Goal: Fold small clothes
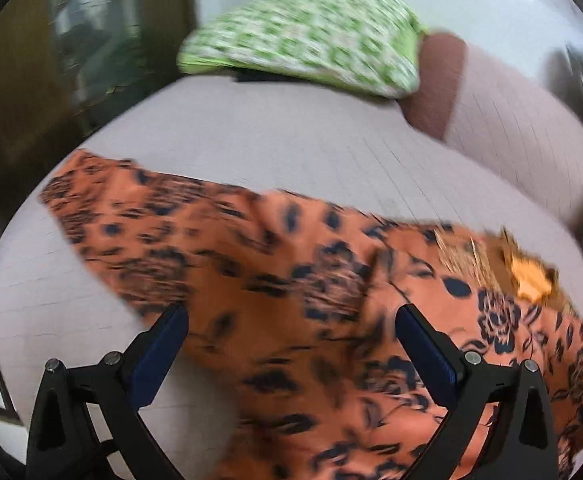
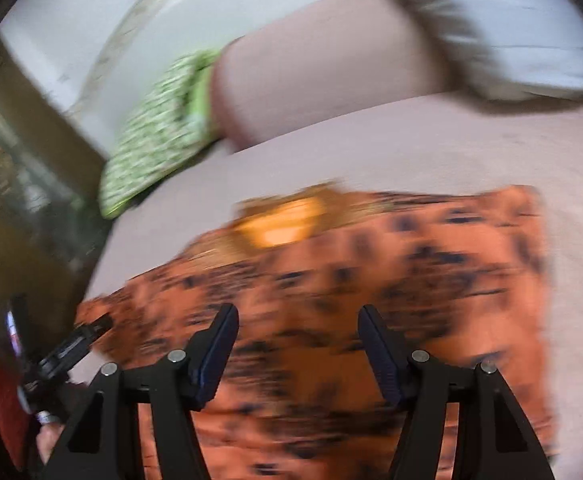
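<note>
Your left gripper (image 1: 291, 332) and right gripper (image 2: 297, 330) both gaped empty above the orange floral garment (image 1: 291, 280); bare pinkish bedsheet (image 1: 251, 140) lay beyond its far edge.

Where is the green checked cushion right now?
The green checked cushion lies at the far end of the pale bed, top centre in the left wrist view, beside a brown bolster and well beyond the orange garment.

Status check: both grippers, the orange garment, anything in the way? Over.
Left hand-held gripper open, empty, over the orange floral garment. Right hand-held gripper open, empty, above it too. Garment spread on the bed, unfolded. Green patterned pillow far off, not obstructing.
</note>
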`<state>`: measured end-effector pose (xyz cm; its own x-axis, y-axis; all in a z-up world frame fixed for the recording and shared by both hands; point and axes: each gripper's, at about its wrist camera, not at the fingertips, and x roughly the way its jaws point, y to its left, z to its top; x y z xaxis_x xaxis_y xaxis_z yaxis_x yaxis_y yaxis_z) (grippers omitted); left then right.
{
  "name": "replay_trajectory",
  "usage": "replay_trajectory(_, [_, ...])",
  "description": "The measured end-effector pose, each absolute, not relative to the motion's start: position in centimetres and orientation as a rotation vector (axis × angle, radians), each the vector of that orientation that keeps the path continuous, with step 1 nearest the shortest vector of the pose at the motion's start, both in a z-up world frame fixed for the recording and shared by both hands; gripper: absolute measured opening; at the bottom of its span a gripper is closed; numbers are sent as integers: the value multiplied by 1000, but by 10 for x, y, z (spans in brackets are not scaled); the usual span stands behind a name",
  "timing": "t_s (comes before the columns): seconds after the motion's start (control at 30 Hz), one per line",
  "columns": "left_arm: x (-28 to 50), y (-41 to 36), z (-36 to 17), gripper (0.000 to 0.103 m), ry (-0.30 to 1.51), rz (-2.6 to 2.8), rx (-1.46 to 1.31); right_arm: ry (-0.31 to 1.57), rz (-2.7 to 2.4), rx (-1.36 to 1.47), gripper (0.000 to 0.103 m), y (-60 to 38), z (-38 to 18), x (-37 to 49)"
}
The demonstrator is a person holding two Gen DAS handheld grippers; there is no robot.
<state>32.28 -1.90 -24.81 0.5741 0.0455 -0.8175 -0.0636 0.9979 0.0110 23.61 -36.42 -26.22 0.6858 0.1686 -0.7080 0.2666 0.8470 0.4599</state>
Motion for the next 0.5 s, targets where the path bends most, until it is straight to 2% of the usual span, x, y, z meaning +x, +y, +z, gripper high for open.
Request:
replay_trajectory(0.1, [337, -48, -277, 103, 1029, 90, 79, 841, -164, 614, 65, -407, -282, 225])
replay_trajectory(0.2, [345, -53, -296, 103, 1087, 109, 89, 966, -159, 687, 59, -435, -309, 222])
replay_trajectory(0.3, [348, -41, -283, 103, 1122, 76, 50, 991, -144, 615, 60, -432, -298, 226])
replay_trajectory(0.5, [340, 44, -228, 103, 999, 139, -112, 918, -33, 585, 60, -421, -264, 208])
